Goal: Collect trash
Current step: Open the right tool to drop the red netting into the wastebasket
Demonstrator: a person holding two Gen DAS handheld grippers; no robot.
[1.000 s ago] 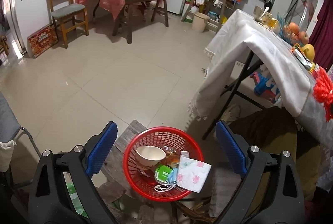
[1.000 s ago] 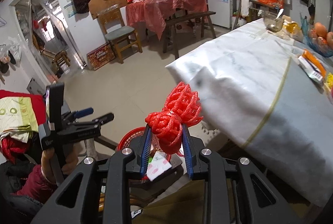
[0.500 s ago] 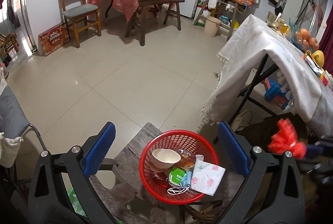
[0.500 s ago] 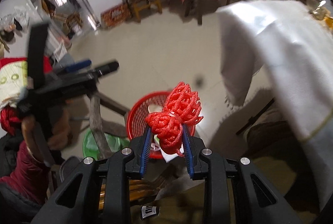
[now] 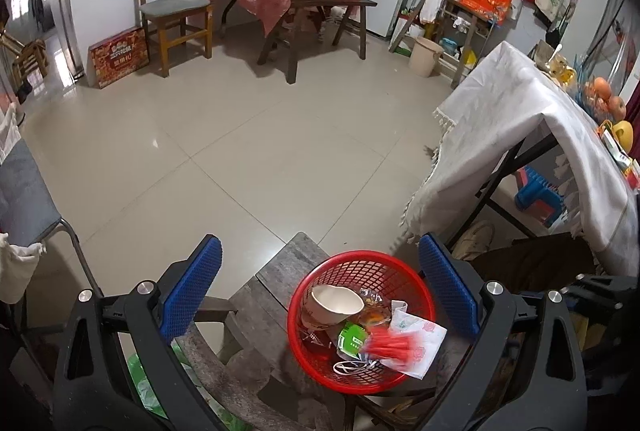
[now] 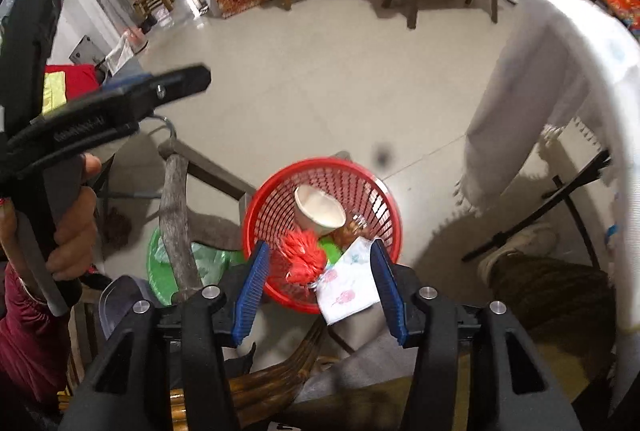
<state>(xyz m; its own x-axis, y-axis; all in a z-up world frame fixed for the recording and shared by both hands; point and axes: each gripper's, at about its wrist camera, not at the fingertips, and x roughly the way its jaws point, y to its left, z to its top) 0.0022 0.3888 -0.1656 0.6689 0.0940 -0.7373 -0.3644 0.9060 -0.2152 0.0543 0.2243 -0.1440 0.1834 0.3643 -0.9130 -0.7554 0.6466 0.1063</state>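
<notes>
A red mesh basket (image 5: pixel 304 287) (image 6: pixel 256 207) stands on a worn wooden stool (image 5: pixel 276 279). It holds a paper bowl (image 5: pixel 334 305) (image 6: pixel 320 211), a green packet (image 5: pixel 352 339) and a flowered napkin (image 5: pixel 416 335) (image 6: pixel 348 283) that hangs over its rim. A red foam net (image 6: pixel 302 257) (image 5: pixel 390 345), blurred, is dropping into the basket. My right gripper (image 6: pixel 320 249) hovers just above the rim, its jaws opening; the net is between them but the pads do not press on it. My left gripper (image 5: pixel 318 251) is open, empty, over the basket's far side.
A table under a white cloth (image 5: pixel 520 119) (image 6: pixel 560 79) stands to the right, with fruit at its far end. A person's trouser leg and shoe (image 6: pixel 520 243) lie under it. A green bag (image 6: pixel 160 259) lies beside the stool, and a grey chair (image 5: pixel 24 199) stands at the left.
My right gripper came down from the table to the basket, then parted its jaws and let go of the red net, which now falls. My left gripper shifted slightly, still open.
</notes>
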